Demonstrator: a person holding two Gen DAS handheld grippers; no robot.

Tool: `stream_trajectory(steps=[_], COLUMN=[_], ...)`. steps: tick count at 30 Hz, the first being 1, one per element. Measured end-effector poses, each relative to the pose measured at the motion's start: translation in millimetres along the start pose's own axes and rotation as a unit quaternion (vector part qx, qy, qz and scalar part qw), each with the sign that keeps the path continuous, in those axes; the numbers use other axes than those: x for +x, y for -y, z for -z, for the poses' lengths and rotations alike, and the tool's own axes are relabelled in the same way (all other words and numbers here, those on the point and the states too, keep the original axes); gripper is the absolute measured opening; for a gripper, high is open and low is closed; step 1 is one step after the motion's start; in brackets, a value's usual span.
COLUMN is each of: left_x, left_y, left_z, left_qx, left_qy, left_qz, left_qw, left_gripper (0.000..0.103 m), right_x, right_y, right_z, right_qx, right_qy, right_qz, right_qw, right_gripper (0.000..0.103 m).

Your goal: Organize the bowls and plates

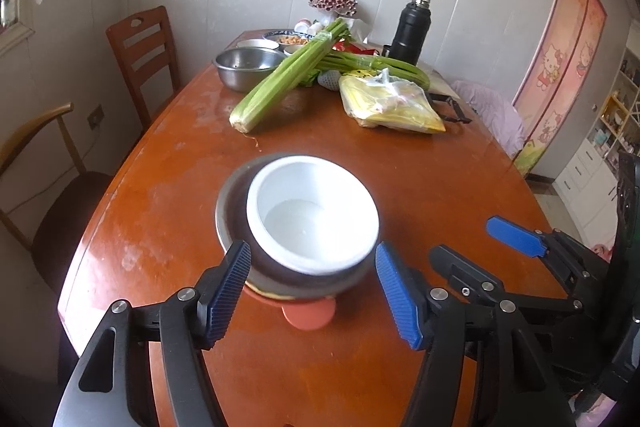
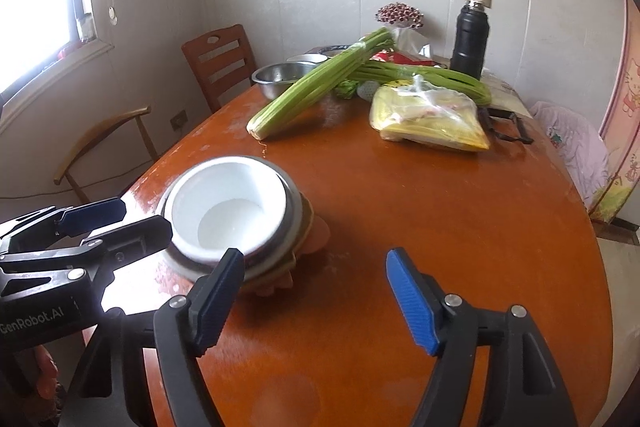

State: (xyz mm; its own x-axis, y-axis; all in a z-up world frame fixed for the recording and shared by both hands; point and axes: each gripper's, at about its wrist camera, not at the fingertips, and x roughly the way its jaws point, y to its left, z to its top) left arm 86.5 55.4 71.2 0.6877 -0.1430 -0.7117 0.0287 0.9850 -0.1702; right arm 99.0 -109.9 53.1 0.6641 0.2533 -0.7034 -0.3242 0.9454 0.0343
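Observation:
A white bowl [image 1: 312,215] sits nested in a steel bowl [image 1: 230,199], stacked on a tan dish and an orange-red plate [image 1: 308,315] on the brown table [image 1: 420,195]. My left gripper [image 1: 312,291] is open, its blue fingers on either side of the stack's near edge, holding nothing. My right gripper [image 2: 316,297] is open and empty, just right of the stack [image 2: 230,211]; its left finger [image 2: 218,295] is close to the stack's near rim. The right gripper also shows at the right in the left wrist view [image 1: 476,243], and the left gripper at the left in the right wrist view [image 2: 116,221].
At the far end of the table lie celery bunches [image 1: 288,75], a large steel bowl [image 1: 248,67], a yellow plastic bag [image 1: 388,103], small dishes [image 1: 288,39] and a black flask [image 1: 412,27]. Wooden chairs [image 1: 140,55] stand along the left side.

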Motion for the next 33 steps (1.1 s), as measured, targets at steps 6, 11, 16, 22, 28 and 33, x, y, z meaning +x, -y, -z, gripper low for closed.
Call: stream_trajectory(steps=[6, 11, 16, 22, 28, 33], left_x=[-3, -4, -2, -3, -7, -10], left_y=[12, 19, 26, 27, 24, 17], left_z=[26, 45, 65, 84, 95, 98], left_qx=[0.0, -0.002, 0.005, 0.006, 0.005, 0.001], left_qy=[-0.004, -0.003, -0.005, -0.011, -0.013, -0.01], left_qz=[-0.009, -0.014, -0.029, -0.035, -0.043, -0.045], left_qw=[1.0, 0.9999, 0.9996, 0.9993, 0.999, 0.999], left_gripper=[0.067, 0.067, 0.068, 0.068, 0.068, 0.068], right_x=[-13, -20, -25, -29, -31, -31], right_y=[11, 18, 22, 18, 7, 1], right_z=[24, 44, 66, 83, 95, 101], right_qx=[0.009, 0.013, 0.012, 0.007, -0.002, -0.008], right_qy=[-0.001, -0.003, -0.006, -0.009, -0.011, -0.013], right_qz=[0.007, 0.011, 0.016, 0.011, 0.007, 0.01], right_qw=[1.0, 1.0, 1.0, 1.0, 1.0, 1.0], right_gripper=[0.076, 0.079, 0.081, 0.081, 0.082, 0.082])
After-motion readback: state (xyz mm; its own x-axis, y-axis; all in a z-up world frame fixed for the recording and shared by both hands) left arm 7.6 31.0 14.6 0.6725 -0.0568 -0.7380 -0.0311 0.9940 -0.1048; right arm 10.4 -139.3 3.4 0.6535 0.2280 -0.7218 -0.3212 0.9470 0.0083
